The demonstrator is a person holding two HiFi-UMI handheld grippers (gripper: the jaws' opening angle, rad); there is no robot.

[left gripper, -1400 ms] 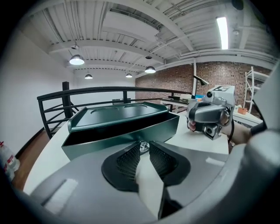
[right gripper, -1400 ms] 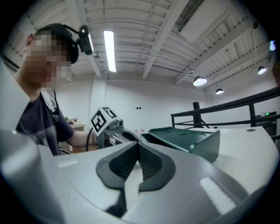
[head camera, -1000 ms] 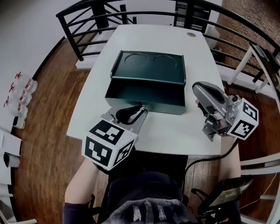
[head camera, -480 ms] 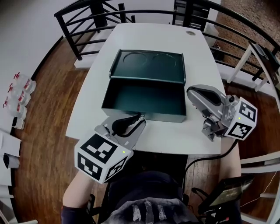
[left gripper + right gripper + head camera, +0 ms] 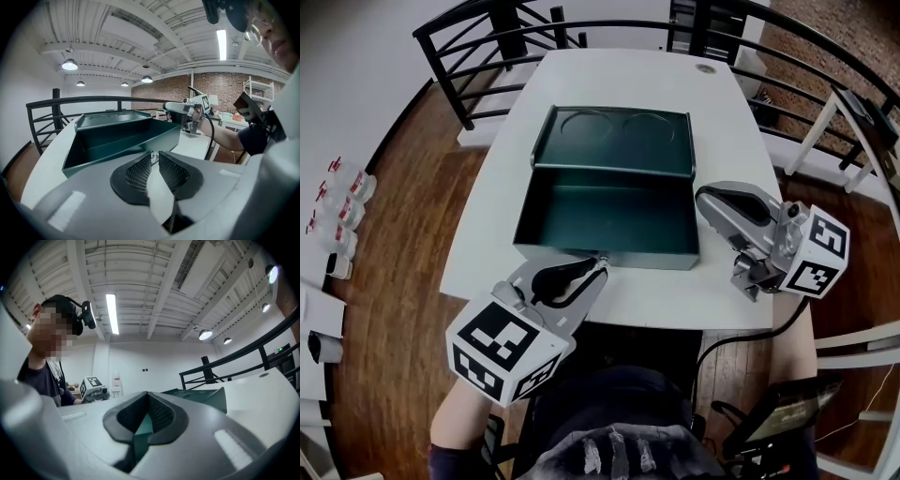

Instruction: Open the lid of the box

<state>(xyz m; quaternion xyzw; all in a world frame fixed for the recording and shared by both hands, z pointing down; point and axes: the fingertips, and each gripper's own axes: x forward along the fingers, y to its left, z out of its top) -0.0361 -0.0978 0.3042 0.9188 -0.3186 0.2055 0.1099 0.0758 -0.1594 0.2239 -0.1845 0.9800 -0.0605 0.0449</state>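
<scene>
The dark green box stands in the middle of the white table. Its lid lies folded back, with two round dents showing. My left gripper is at the box's front wall. Its jaws are closing to a narrow gap, and a small metal clasp sits just past the tips; the pads do not press it. In the left gripper view the box's inside is bare. My right gripper hovers beside the box's right wall, shut on nothing.
A black railing runs round the table's far side. Several bottles stand on the wooden floor at the left. A white rack is at the right. The table's front edge is close behind both grippers.
My left gripper has drawn back and down-left towards the person. The box's front wall now sits nearer the table's front edge. My right gripper has shifted slightly left towards the box.
</scene>
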